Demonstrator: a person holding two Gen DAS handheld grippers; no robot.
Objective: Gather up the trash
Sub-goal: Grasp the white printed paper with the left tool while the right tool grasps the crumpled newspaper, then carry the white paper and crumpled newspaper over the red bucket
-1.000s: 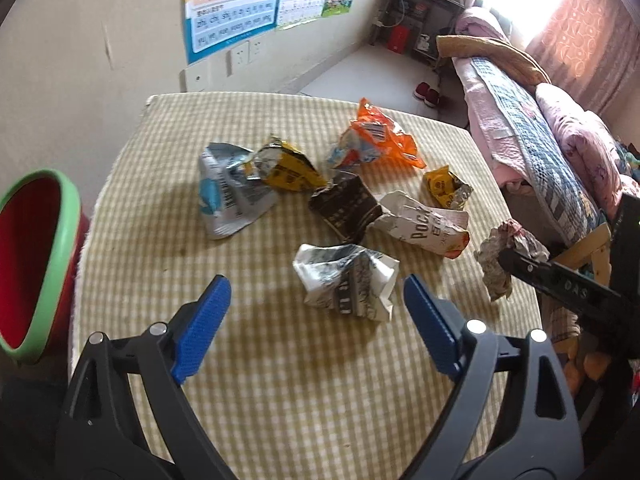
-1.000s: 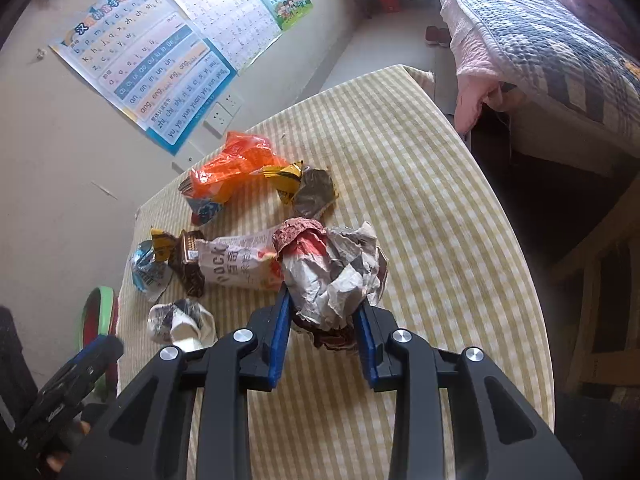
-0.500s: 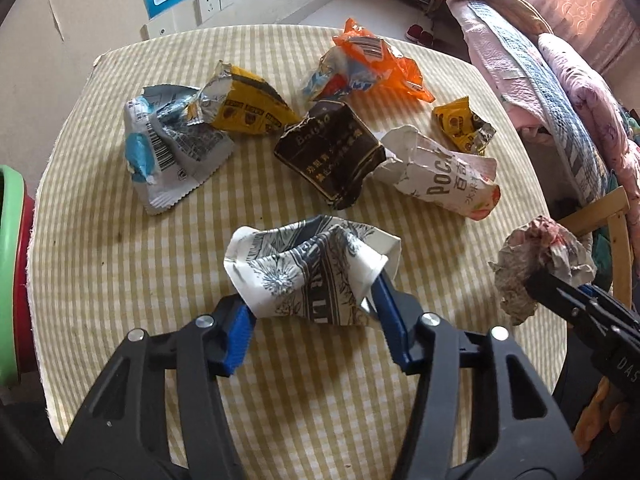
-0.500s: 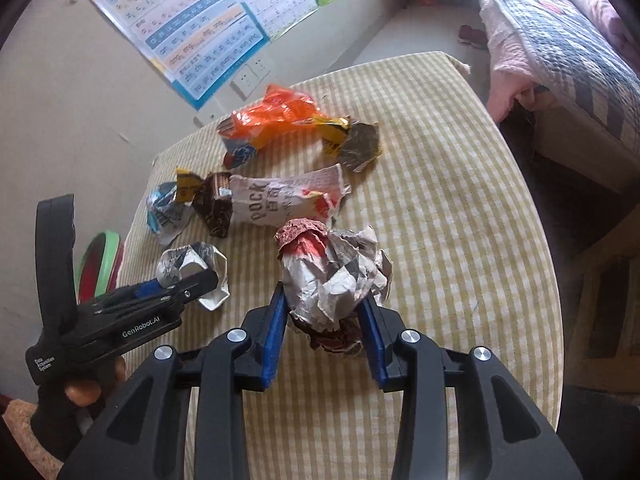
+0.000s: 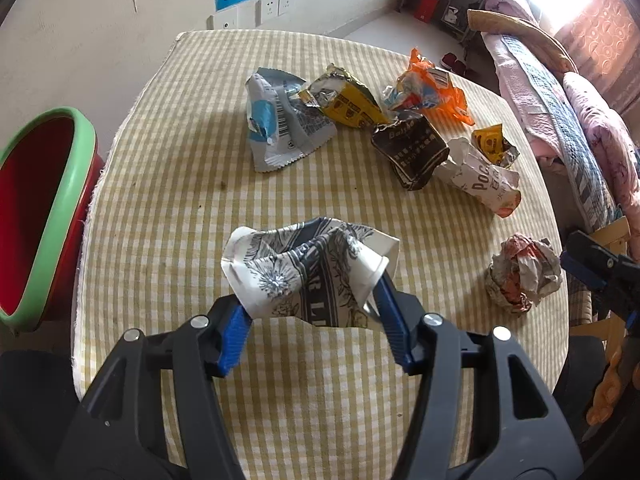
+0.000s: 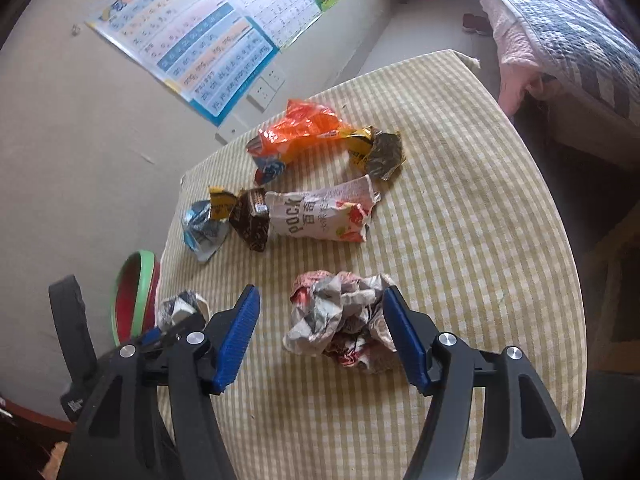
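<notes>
Our left gripper (image 5: 312, 312) pinches the crushed paper cup (image 5: 308, 272) just above the bench (image 5: 168, 184); it looks light and soft, best held across its folds. Our right gripper (image 6: 320, 336) is spread around the crumpled paper ball (image 6: 344, 320). We count 6 more wrappers, and 1 red bin (image 5: 36, 216) beside the bench.

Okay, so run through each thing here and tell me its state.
Left gripper: shut on the paper cup.
Paper cup: crushed, held.
Right gripper: open around the paper ball.
Paper ball: crumpled, on the table.
Pocky bag: torn open, lying flat.
Bin: open-topped, beside the table.
</notes>
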